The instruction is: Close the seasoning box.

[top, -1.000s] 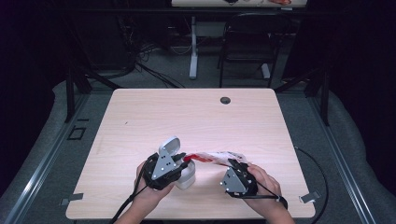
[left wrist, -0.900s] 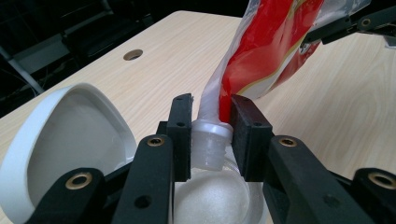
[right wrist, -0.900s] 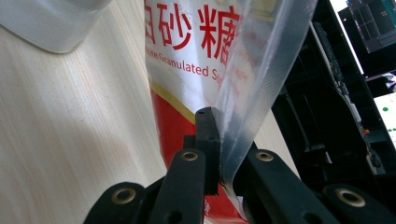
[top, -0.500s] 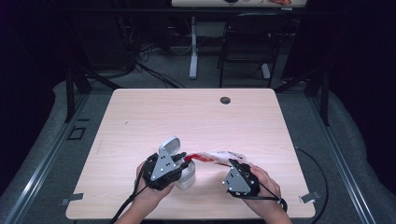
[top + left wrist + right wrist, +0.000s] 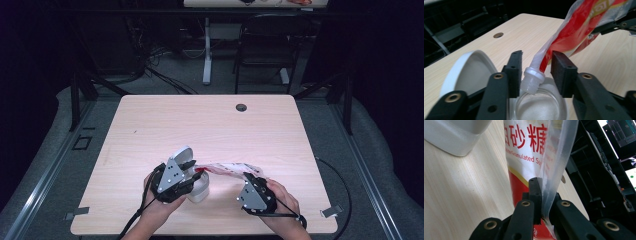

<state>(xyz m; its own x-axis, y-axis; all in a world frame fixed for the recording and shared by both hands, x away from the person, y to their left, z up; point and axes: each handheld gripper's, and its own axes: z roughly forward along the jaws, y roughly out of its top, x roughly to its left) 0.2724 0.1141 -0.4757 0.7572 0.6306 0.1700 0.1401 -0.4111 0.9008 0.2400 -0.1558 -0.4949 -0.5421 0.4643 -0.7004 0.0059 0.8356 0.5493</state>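
A red and white sugar pouch (image 5: 227, 169) hangs between my two grippers, its white spout (image 5: 532, 80) tilted down over an open clear jar (image 5: 541, 107). The jar's white hinged lid (image 5: 466, 70) stands up on the left. My left gripper (image 5: 539, 70) has just been opening; the spout's neck lies between its pads, which stand apart and do not press on it. My right gripper (image 5: 544, 200) is shut on the pouch's (image 5: 529, 147) clear sealed edge. In the high view the left gripper (image 5: 192, 172) sits over the jar (image 5: 200, 190) and the right gripper (image 5: 248, 180) is beside it.
The wooden table (image 5: 210, 125) has a round cable hole (image 5: 241, 107) near its far edge. A black chair (image 5: 265, 50) and a white desk leg (image 5: 206, 50) stand beyond the table. Both hands work close to the near edge.
Both hands, the pouch and the jar keep their places. Any widening of the left jaws is too small to make out in the high view.
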